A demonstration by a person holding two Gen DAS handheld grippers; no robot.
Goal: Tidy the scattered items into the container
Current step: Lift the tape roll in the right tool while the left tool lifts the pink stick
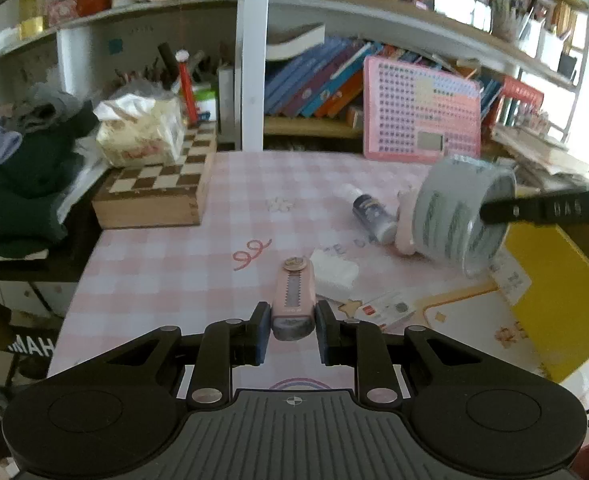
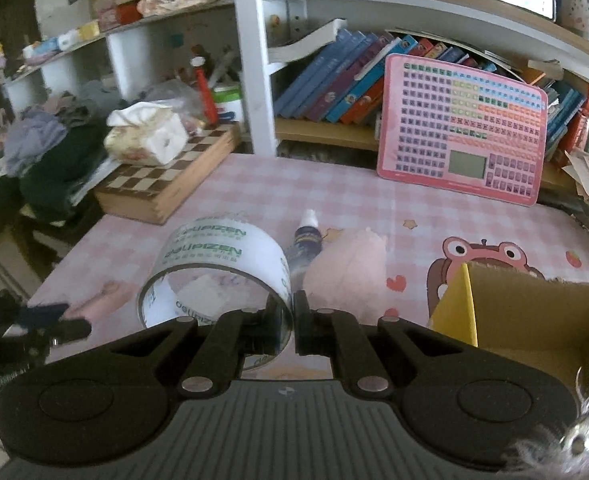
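My left gripper [image 1: 292,330] is shut on a pink correction-tape dispenser [image 1: 293,300], low over the pink checked table [image 1: 166,268]. My right gripper [image 2: 293,322] is shut on the rim of a clear packing-tape roll [image 2: 218,258] and holds it in the air; the roll also shows in the left wrist view [image 1: 460,212]. A small dark bottle [image 1: 372,214] and a pale pink item [image 2: 352,276] lie on the table. A white eraser-like block [image 1: 334,274] lies beside the dispenser. The yellow cardboard box [image 2: 534,312] stands at the right.
A wooden chessboard box [image 1: 158,188] with a tissue pack [image 1: 140,132] stands at the left, next to piled clothes [image 1: 18,184]. A pink keyboard toy [image 2: 460,128] leans on the bookshelf at the back. Cards [image 1: 386,310] lie near the box.
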